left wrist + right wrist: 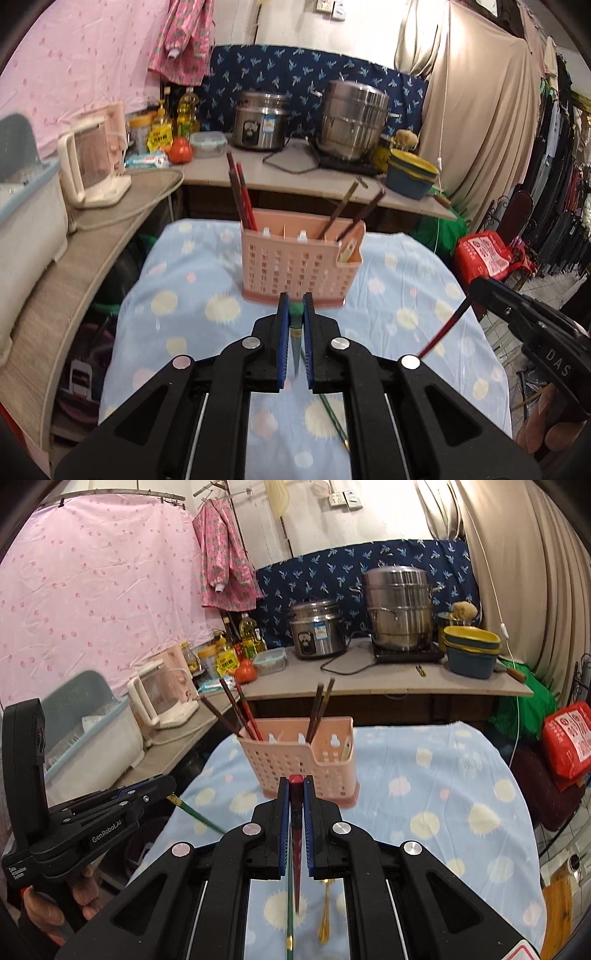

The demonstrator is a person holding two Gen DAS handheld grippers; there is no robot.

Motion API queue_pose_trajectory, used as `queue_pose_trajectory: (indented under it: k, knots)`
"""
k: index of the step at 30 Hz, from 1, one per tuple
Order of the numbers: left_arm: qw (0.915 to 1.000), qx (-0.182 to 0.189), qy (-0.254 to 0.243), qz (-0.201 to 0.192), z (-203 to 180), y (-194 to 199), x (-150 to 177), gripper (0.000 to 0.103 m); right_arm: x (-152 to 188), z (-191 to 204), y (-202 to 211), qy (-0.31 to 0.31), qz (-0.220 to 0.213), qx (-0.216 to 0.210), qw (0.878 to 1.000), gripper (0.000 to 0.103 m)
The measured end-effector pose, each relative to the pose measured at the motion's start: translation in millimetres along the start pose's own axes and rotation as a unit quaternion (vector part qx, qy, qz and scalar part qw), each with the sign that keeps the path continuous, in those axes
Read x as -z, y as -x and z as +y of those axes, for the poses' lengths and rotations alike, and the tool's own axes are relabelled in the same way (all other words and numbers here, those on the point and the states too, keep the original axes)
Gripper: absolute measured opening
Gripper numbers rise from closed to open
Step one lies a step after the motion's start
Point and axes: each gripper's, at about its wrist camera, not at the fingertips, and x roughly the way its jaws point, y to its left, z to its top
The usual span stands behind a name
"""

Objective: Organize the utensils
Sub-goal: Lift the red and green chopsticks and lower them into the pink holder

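A pink slotted utensil holder (295, 266) (295, 760) stands on the table's blue spotted cloth (192, 280), with several dark and red chopsticks (242, 195) (240, 712) upright in it. My left gripper (295, 299) (171, 783) is shut on a green chopstick (296, 350) (195, 814) and hangs in front of the holder. My right gripper (296, 782) (474, 286) is shut on a red chopstick (296, 834) (443, 328), also raised before the holder. Another green chopstick (290, 904) (332, 417) and a gold spoon (325, 912) lie on the cloth below.
Behind the table runs a counter (258, 173) with a rice cooker (260, 122), a steel steamer pot (354, 122), stacked bowls (412, 173), bottles and a tomato (181, 151). A kettle (92, 162) stands on the left shelf. A red bag (484, 254) sits on the right.
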Motion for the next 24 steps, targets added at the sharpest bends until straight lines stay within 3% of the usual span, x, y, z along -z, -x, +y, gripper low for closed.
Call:
queue_pose_trajectory:
  k: [10, 17, 24]
  knots:
    - [0.9977, -0.002, -0.001, -0.068, 0, 8, -80, 0.007, -76, 6, -12, -0.008, -0.06, -0.019, 0.998, 0.007]
    - [0.9909, -0.011, 0.003, -0.134, 2, 11, -148, 0.007, -139, 15, -26, -0.015, -0.112, -0.021, 0.993, 0.007]
    - [0.9891, -0.023, 0.01, -0.145, 13, -18, -179, 0.007, -166, 10, -66, -0.024, -0.125, -0.006, 0.992, 0.007]
